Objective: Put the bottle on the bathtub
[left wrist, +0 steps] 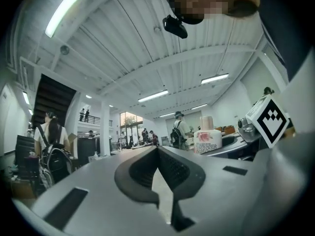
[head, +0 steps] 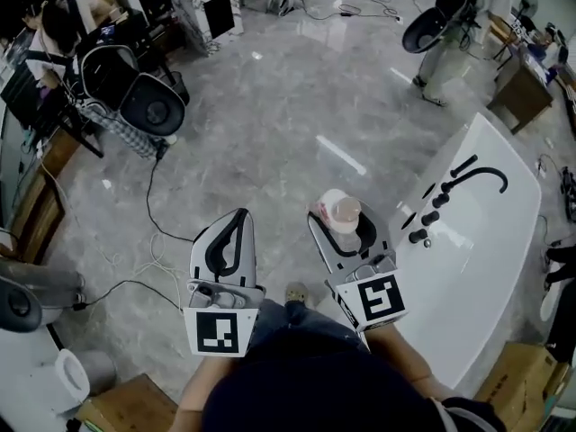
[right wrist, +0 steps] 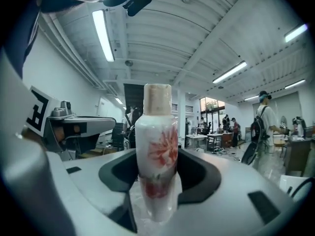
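A smooth white bottle (right wrist: 156,156), red-flowered and beige-capped, is clamped upright in the right gripper (head: 344,225), just beside the glossy white bathtub (head: 490,250). The left gripper (head: 239,216), farther from the bathtub, is held closed and empty above polished grey marbled floor (head: 297,124).

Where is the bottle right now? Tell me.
The bottle stands upright, clamped in the right gripper; in the head view it is just left of the white bathtub.
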Motion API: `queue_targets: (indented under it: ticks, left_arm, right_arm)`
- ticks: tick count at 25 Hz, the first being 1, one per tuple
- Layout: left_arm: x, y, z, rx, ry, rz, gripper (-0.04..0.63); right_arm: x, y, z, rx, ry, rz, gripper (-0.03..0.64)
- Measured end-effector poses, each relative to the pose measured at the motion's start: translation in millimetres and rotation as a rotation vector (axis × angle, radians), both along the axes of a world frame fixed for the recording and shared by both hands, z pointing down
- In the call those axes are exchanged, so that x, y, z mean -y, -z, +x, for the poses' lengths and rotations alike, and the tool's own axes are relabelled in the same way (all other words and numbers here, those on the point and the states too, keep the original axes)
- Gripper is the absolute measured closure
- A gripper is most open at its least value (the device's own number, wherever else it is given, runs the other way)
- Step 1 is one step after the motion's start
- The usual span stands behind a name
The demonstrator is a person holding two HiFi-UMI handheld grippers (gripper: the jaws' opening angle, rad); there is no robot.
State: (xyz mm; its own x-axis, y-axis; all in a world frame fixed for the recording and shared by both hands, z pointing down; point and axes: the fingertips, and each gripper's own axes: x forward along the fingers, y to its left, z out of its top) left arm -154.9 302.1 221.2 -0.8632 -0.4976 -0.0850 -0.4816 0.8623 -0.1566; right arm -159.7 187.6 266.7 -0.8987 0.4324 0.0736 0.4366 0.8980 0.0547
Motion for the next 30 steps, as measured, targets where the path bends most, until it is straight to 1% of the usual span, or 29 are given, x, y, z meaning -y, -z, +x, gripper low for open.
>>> queue_targets:
  ticks: [2, 4, 7, 9, 11, 13, 16, 19, 22, 25, 28, 30]
  left_arm:
    - [36, 0, -8, -0.013, -0.061, -0.006, 0.575]
    - [61, -3, -26, -0.019, -0.148, -0.009, 0.575]
    - [86, -11, -57, -0.027, -0.27, -0.008, 0.575]
    - [101, -12, -75, -0.01, -0.35, -0.003, 0.575]
    - [122, -9, -91, 0.007, -0.455, 0.018, 0.575]
    - [149, -15, -101, -0.01, -0.545, 0.015, 0.575]
    - [193, -23, -109, -0.025, -0.665, 0.006, 0.575]
    - [233, -27, -116, -0.022, -0.793, -0.004, 0.575]
    - [274, -22, -121, -0.023, -0.94, 0.043, 0.575]
    - [306, -31, -124, -0.065, -1.064, 0.014, 0.575]
    - [331, -36, -127, -0.083, -1.184, 0.004, 0.575]
    - [345, -39, -128, -0.094, -1.25, -0.006, 0.575]
  right_arm:
    - [37, -2, 3, -0.014, -0.061, 0.003, 0.377]
    - [62, -8, -2, -0.031, -0.155, 0.002, 0.377]
    - [90, -20, -13, -0.053, -0.295, -0.001, 0.377]
    - [103, -24, -21, -0.061, -0.372, 0.004, 0.377]
    - [120, -27, -24, -0.071, -0.472, 0.004, 0.377]
    - [142, -29, -21, -0.082, -0.568, 0.019, 0.377]
    - [179, -34, -16, -0.074, -0.695, 0.047, 0.377]
    - [206, -39, -11, -0.079, -0.821, 0.027, 0.377]
    - [231, -44, -9, -0.087, -0.936, 0.039, 0.377]
    - [251, -55, -3, -0.122, -1.07, 0.007, 0.377]
    - [263, -60, 1, -0.144, -1.199, -0.023, 0.377]
    - [270, -62, 3, -0.152, -1.262, -0.026, 0.377]
